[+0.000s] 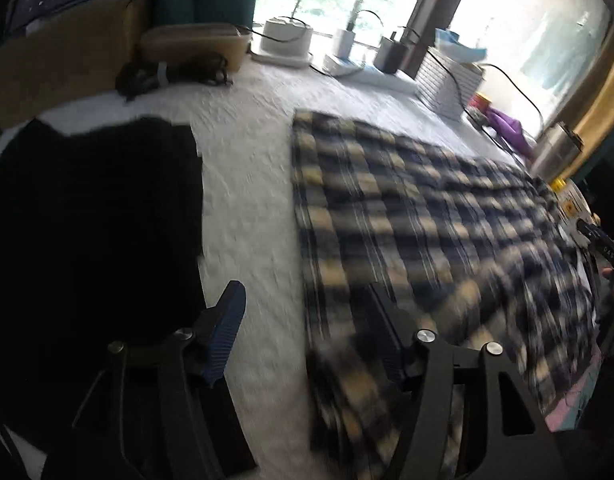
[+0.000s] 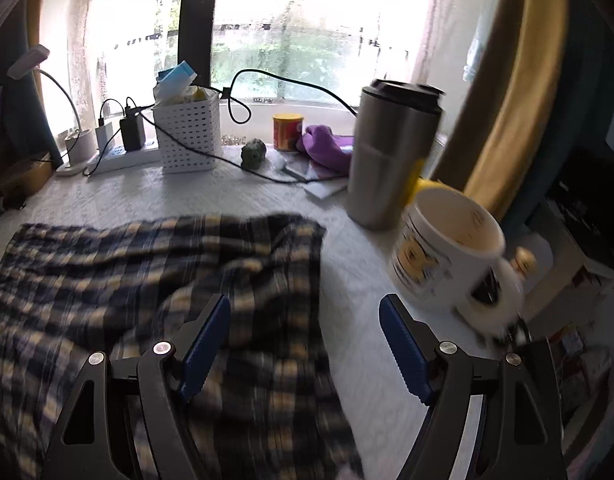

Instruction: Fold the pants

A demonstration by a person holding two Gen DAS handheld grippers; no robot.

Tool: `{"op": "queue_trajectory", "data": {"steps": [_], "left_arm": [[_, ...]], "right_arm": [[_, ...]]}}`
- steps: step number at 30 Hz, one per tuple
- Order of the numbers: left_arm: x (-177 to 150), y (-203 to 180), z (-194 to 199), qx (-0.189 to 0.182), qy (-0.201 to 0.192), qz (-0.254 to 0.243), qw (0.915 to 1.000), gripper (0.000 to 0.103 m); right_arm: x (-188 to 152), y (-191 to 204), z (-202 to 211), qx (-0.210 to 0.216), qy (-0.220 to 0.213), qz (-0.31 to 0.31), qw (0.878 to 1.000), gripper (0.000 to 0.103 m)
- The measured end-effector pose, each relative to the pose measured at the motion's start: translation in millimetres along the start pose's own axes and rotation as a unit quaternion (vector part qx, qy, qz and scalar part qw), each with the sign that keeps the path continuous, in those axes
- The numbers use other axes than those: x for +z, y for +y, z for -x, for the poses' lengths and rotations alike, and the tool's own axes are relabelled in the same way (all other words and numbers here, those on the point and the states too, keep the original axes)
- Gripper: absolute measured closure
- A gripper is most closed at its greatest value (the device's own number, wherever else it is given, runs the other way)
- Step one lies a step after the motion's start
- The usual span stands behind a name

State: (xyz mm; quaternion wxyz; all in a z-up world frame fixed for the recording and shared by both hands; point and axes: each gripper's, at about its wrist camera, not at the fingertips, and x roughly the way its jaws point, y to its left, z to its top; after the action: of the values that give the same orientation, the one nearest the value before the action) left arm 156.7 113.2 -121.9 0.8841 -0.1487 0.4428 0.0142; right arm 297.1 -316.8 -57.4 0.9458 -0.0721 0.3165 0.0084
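Blue, black and cream plaid pants (image 1: 427, 216) lie spread on a white textured table cover (image 1: 247, 184), folded over into a broad slab. My left gripper (image 1: 307, 300) hovers over their near left edge, jaws apart and empty, one blue pad over the cover and the other over the plaid. The right wrist view shows the pants (image 2: 147, 280) filling the lower left. My right gripper (image 2: 305, 306) stands open above their right edge, nothing between its pads. The picture is blurred by motion.
A black garment (image 1: 91, 240) lies left of the pants. A steel tumbler (image 2: 391, 156) and a white mug (image 2: 447, 256) stand close on the right. A white basket (image 2: 187, 136), power strip (image 2: 119, 158), yellow can (image 2: 287, 132), purple cloth (image 2: 327, 148) and cables line the window side.
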Motion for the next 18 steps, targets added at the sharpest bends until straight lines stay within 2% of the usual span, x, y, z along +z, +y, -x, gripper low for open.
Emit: {"op": "queue_trajectory", "data": {"steps": [5, 7, 8, 10, 13, 18], "left_arm": [[-23.4, -10.5, 8.7, -0.035, 0.003, -0.01, 0.9993, 0.042], [-28.1, -16.9, 11.9, -0.045, -0.008, -0.024, 0.9987, 0.044], [-31.5, -20.0, 13.7, -0.045, -0.014, -0.036, 0.9982, 0.049], [-36.6, -26.7, 11.6, -0.027, -0.016, -0.061, 0.9976, 0.09], [-38.8, -25.1, 15.4, -0.018, -0.039, -0.077, 0.9961, 0.099], [-26.4, -14.3, 18.7, 0.014, -0.082, -0.092, 0.9923, 0.101]], "right_arm": [[-26.5, -7.7, 15.5, -0.008, 0.009, -0.01, 1.0, 0.024], [-35.4, -9.6, 23.4, -0.013, 0.006, -0.017, 1.0, 0.024], [-39.2, -10.4, 27.3, -0.014, 0.005, -0.02, 1.0, 0.024], [-47.4, -11.0, 33.9, -0.017, 0.002, -0.023, 1.0, 0.024], [-59.0, -13.2, 41.9, -0.018, 0.005, -0.028, 0.999, 0.024], [-75.5, -14.2, 56.4, -0.019, 0.003, -0.022, 1.0, 0.025]]}}
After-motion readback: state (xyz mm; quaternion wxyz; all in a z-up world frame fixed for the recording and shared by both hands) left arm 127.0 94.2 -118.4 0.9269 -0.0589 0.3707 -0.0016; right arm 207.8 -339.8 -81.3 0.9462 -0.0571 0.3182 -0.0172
